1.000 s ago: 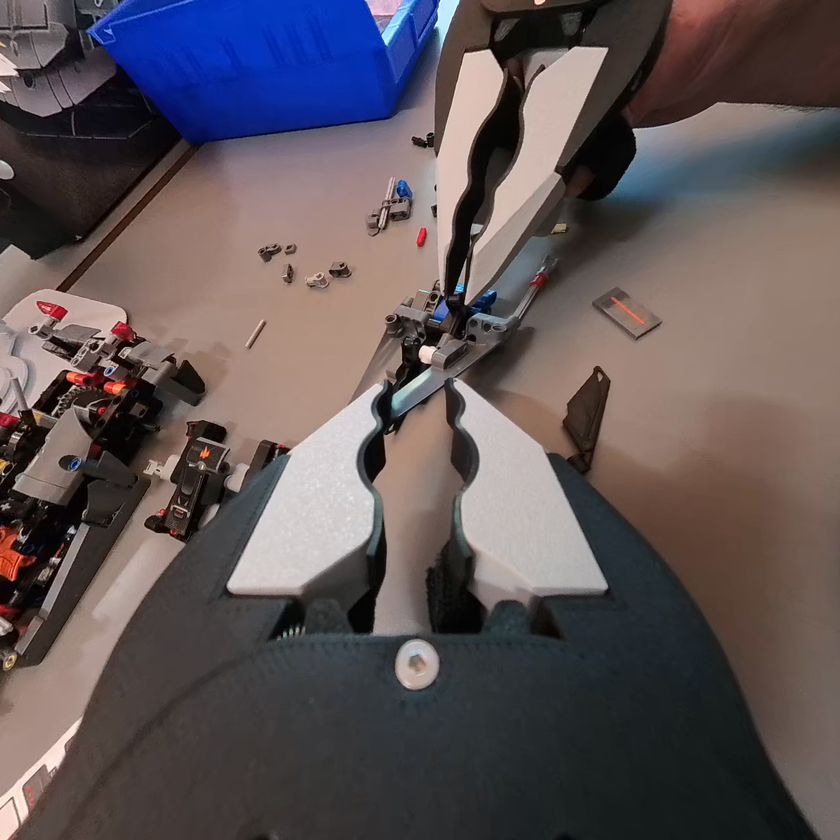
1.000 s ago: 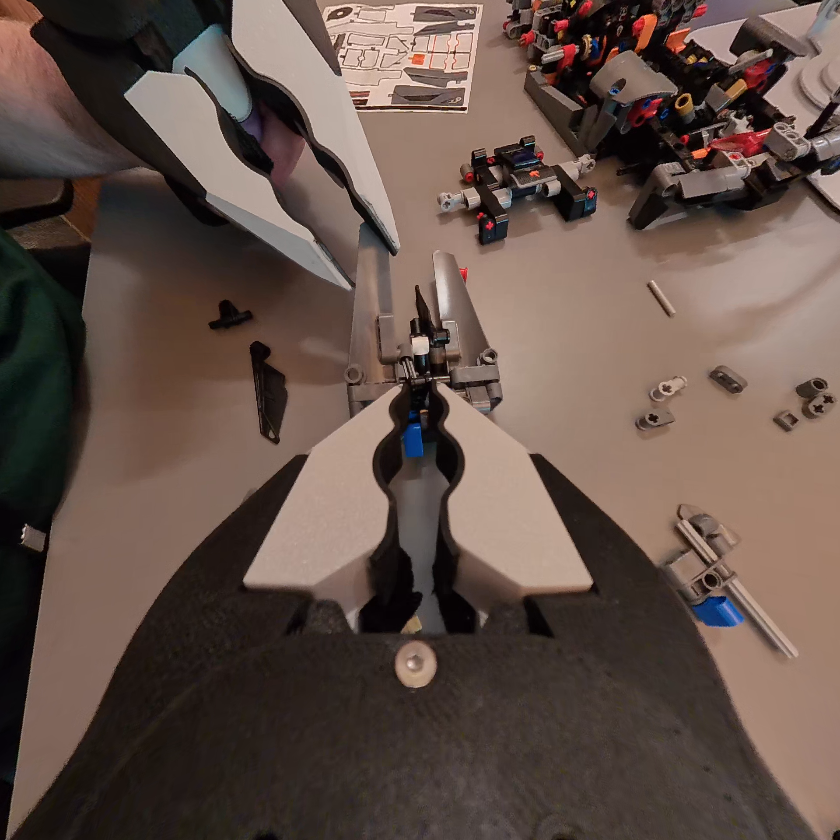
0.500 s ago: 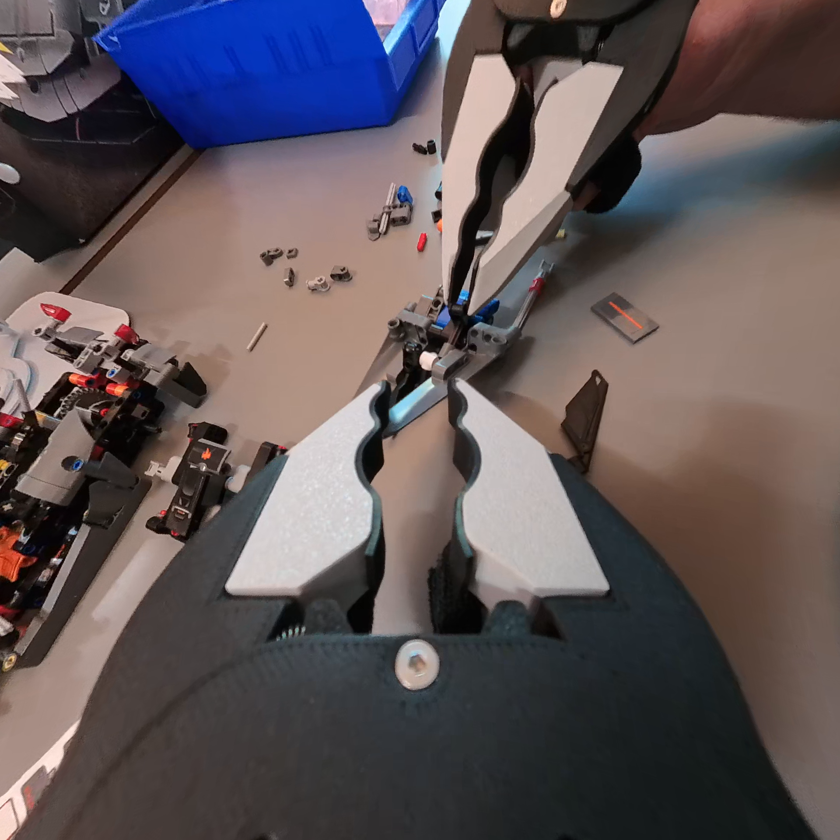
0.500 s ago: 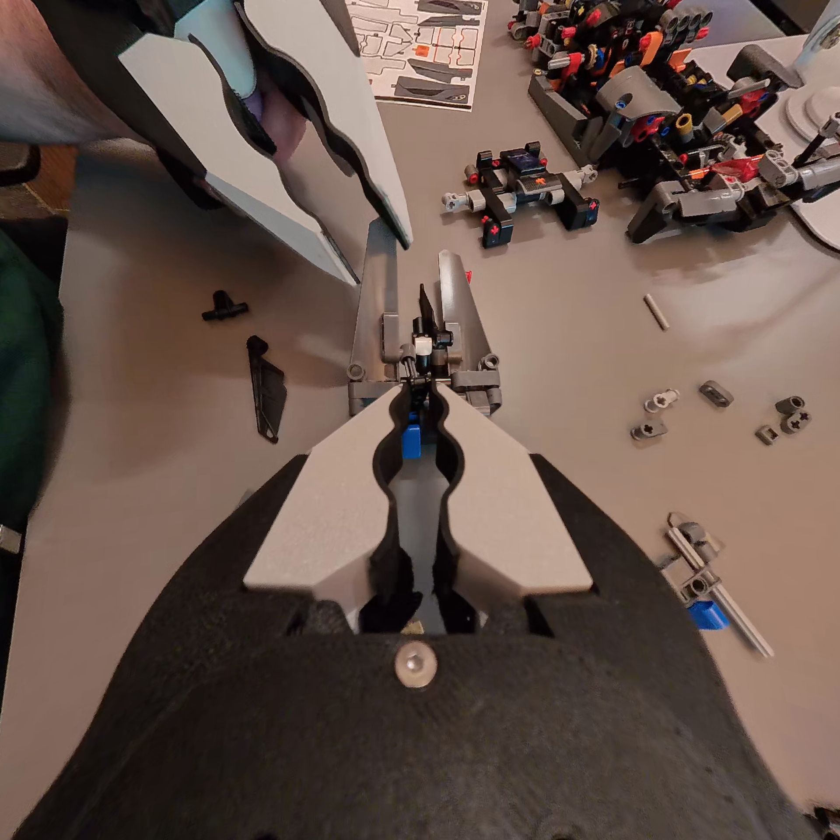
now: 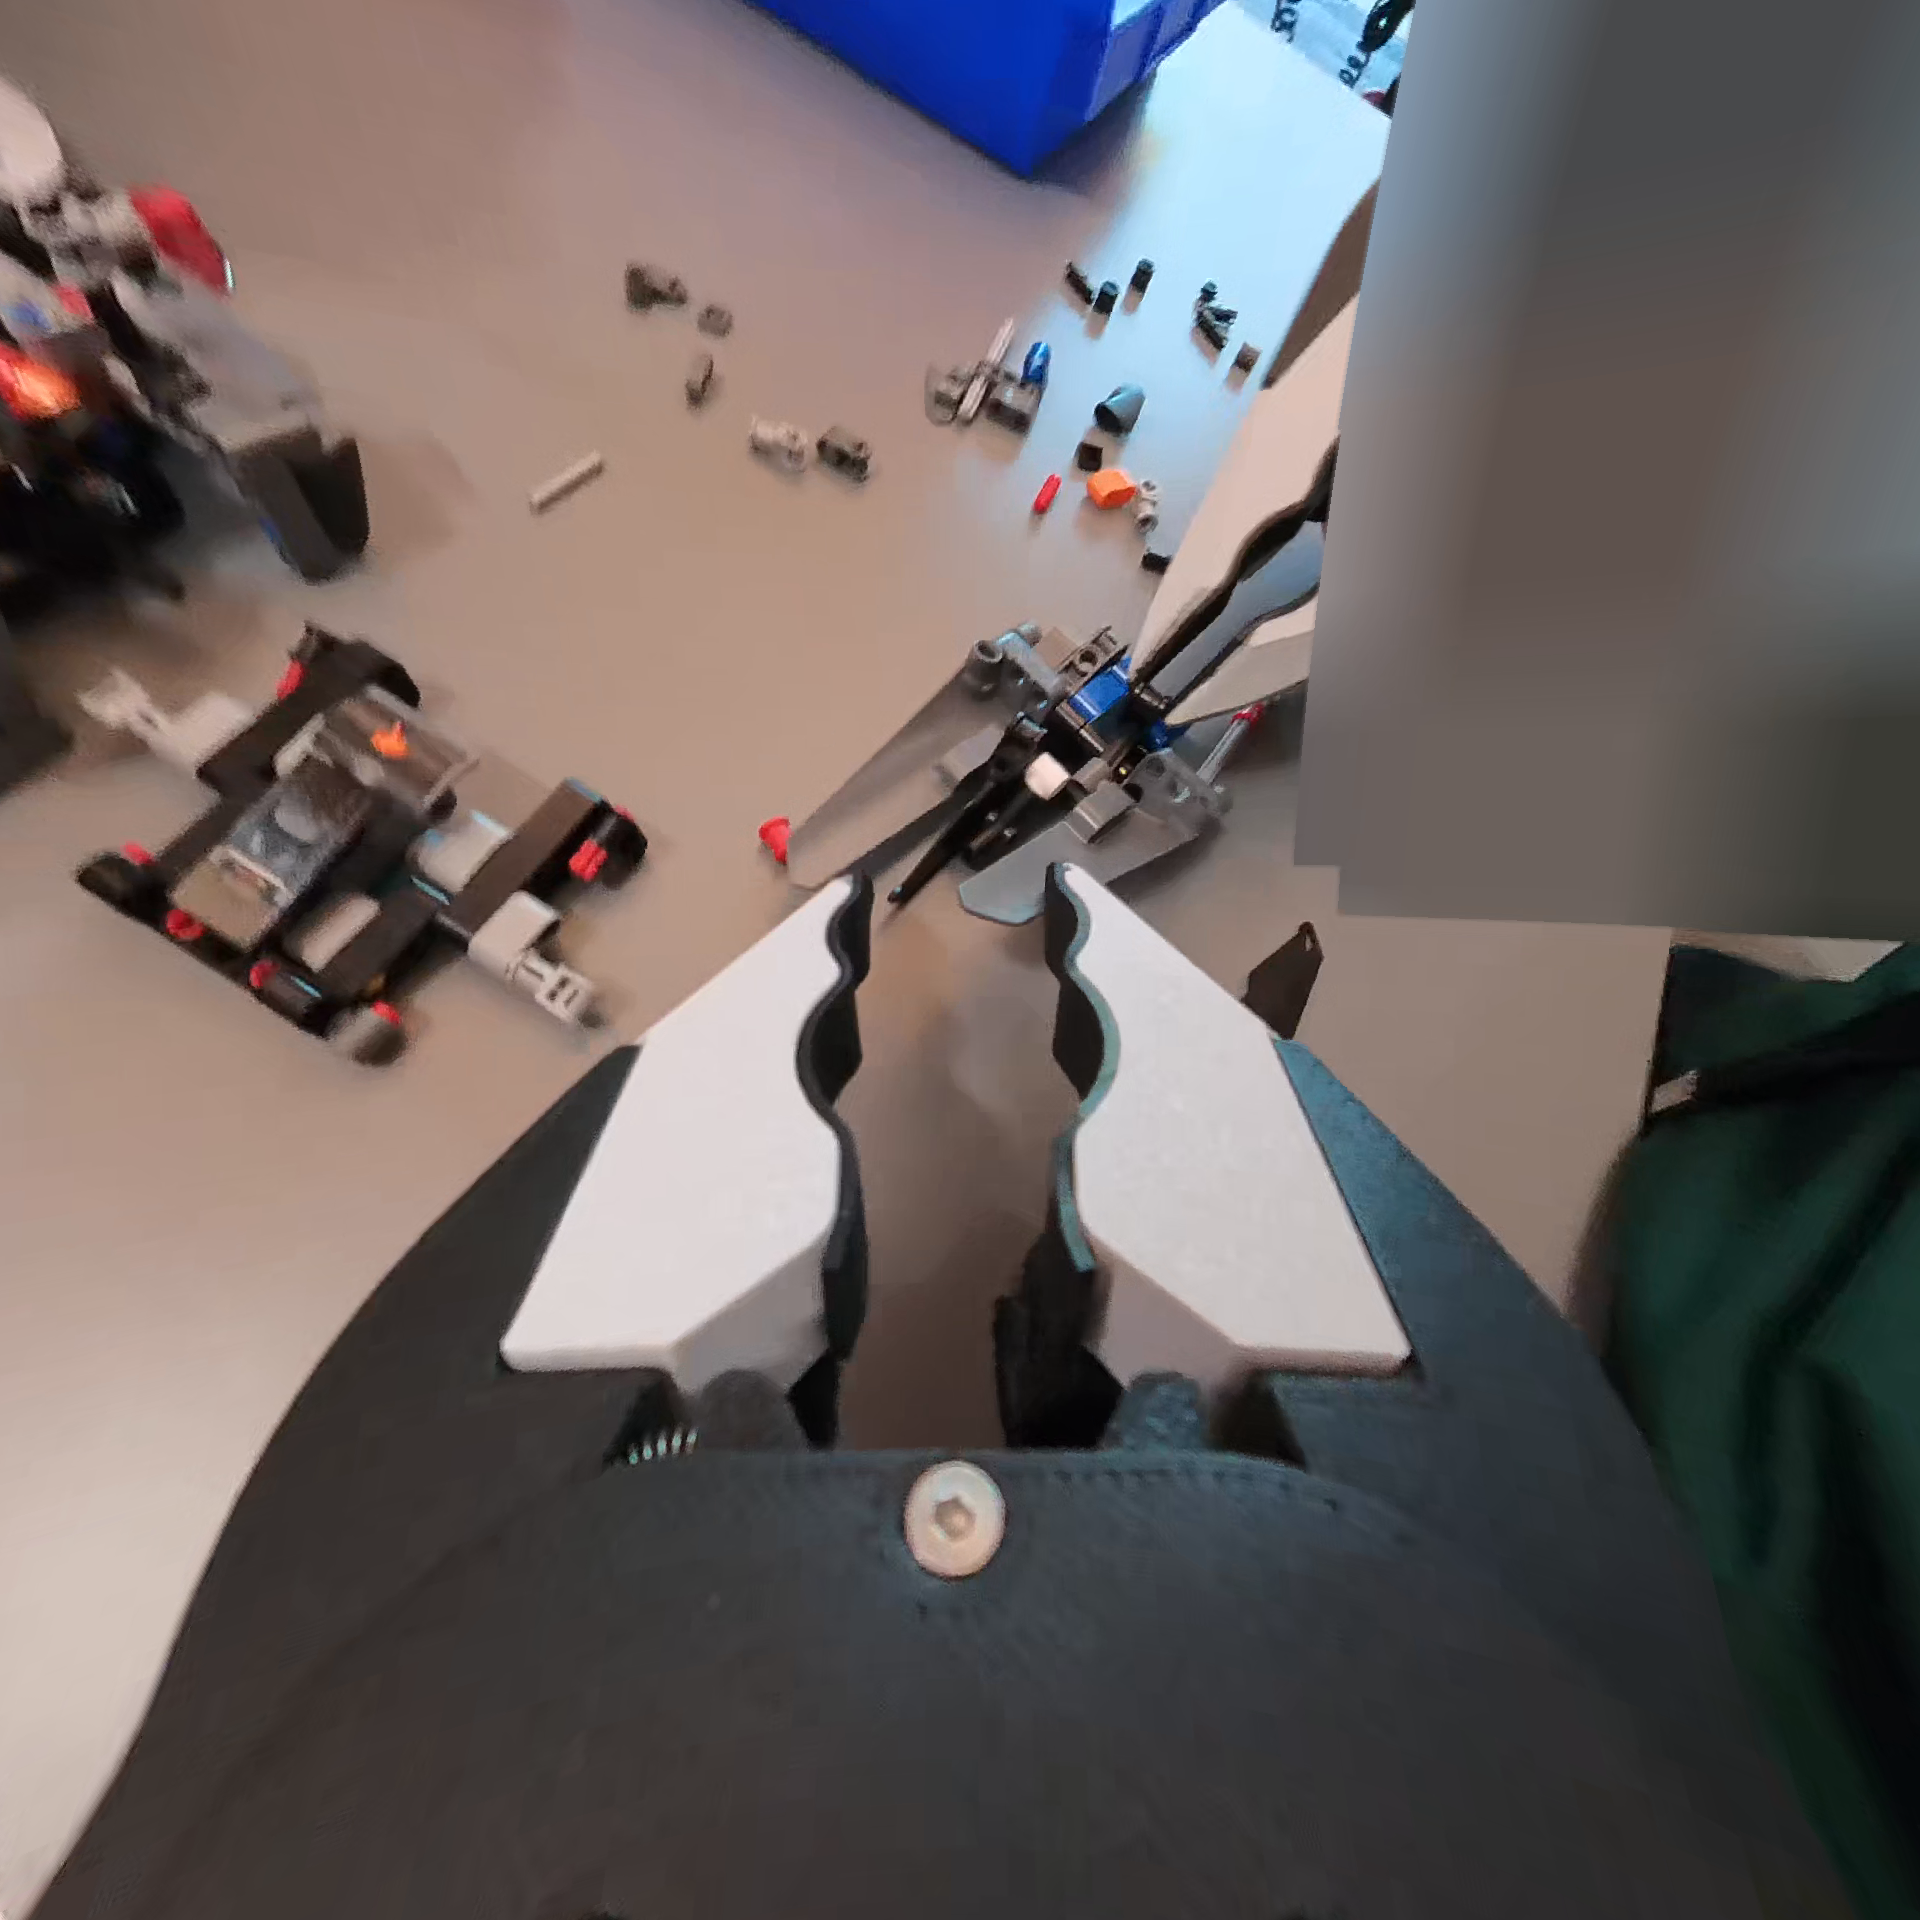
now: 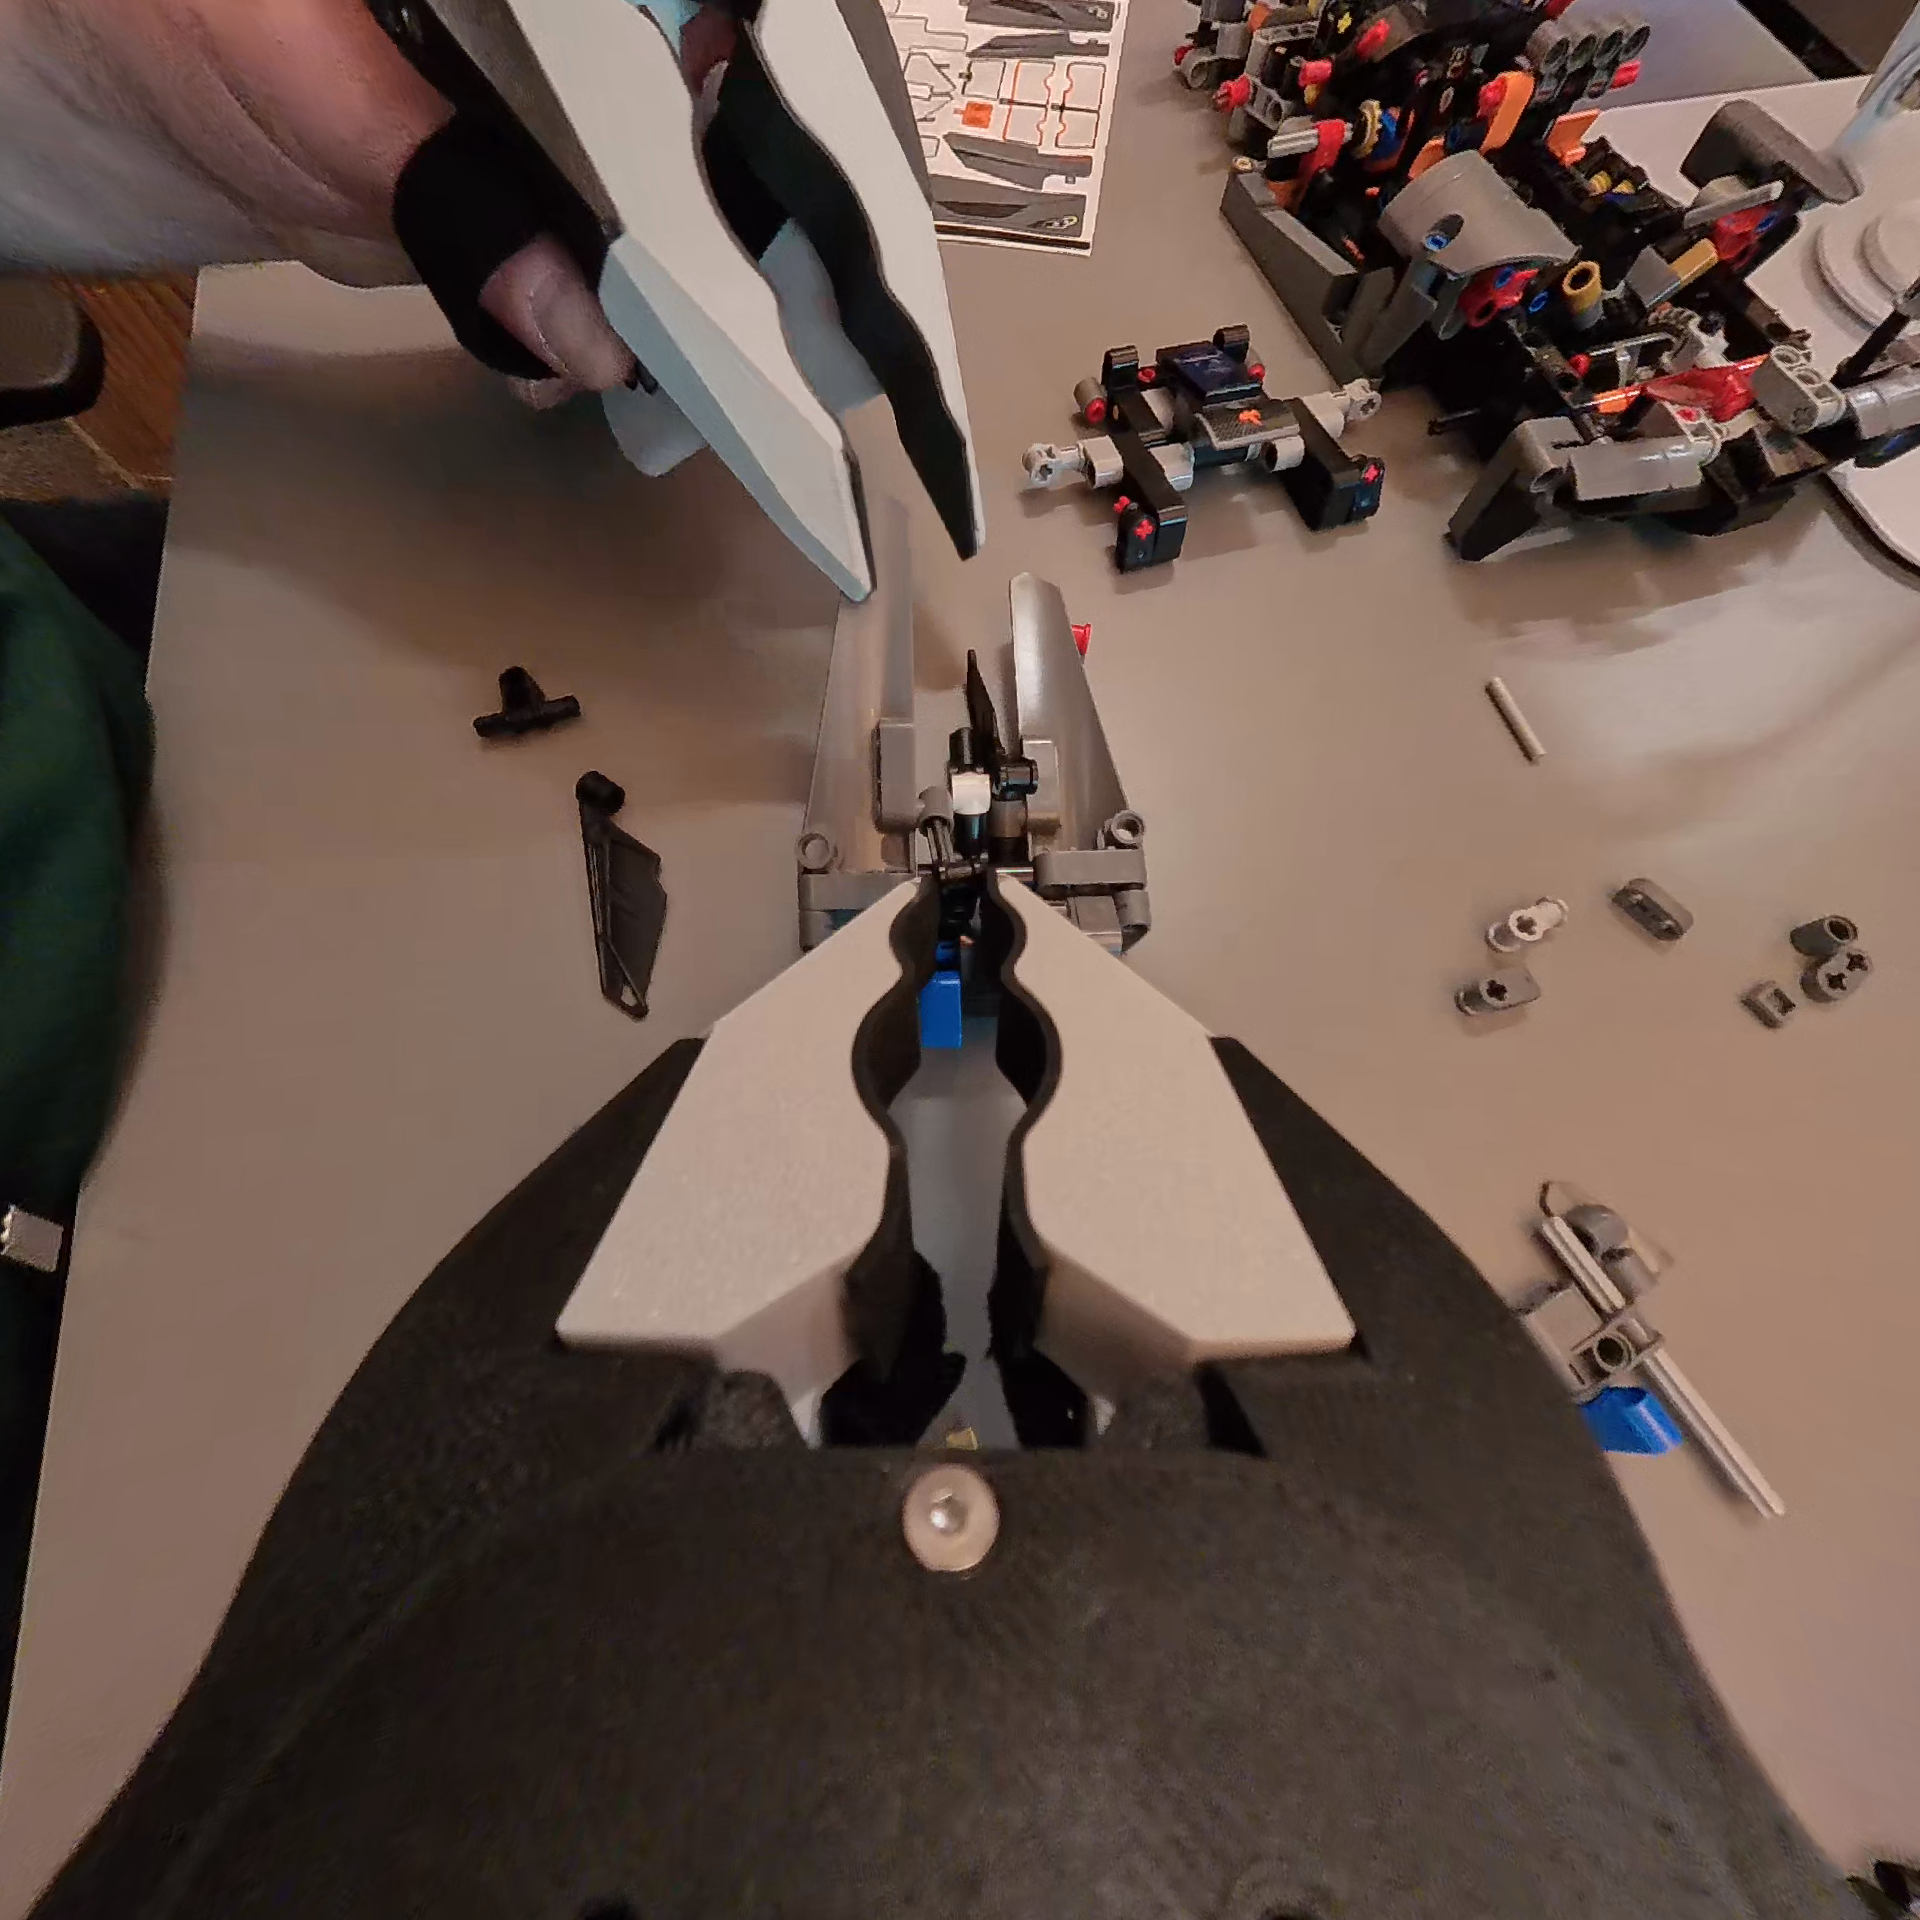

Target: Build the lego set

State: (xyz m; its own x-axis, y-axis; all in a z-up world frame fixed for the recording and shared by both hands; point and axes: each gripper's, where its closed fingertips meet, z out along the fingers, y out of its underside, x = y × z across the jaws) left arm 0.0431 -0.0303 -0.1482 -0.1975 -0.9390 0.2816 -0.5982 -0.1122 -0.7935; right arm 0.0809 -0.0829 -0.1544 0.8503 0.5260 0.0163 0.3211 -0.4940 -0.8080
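- Nearest, the right gripper (image 6: 958,883) is clenched on the near end of the small grey wing piece (image 6: 1049,707), its tips pinching black parts beside a blue brick (image 6: 940,1010).
- Just beyond, the wing piece lies flat on the grey table (image 6: 1299,831), its 2 long panels pointing away.
- Above its far end hangs the left gripper (image 5: 951,894), released and empty, clear of the panels.
- Left of the wing piece lie a black fin (image 6: 623,904) and a black connector (image 6: 525,710).
- Right of it sit loose grey pins (image 6: 1522,923) and a grey rod (image 6: 1515,719).
- Farther off stand a black chassis block (image 6: 1216,436) and the large model (image 6: 1558,260), with a sticker sheet (image 6: 1023,114) at the far edge.
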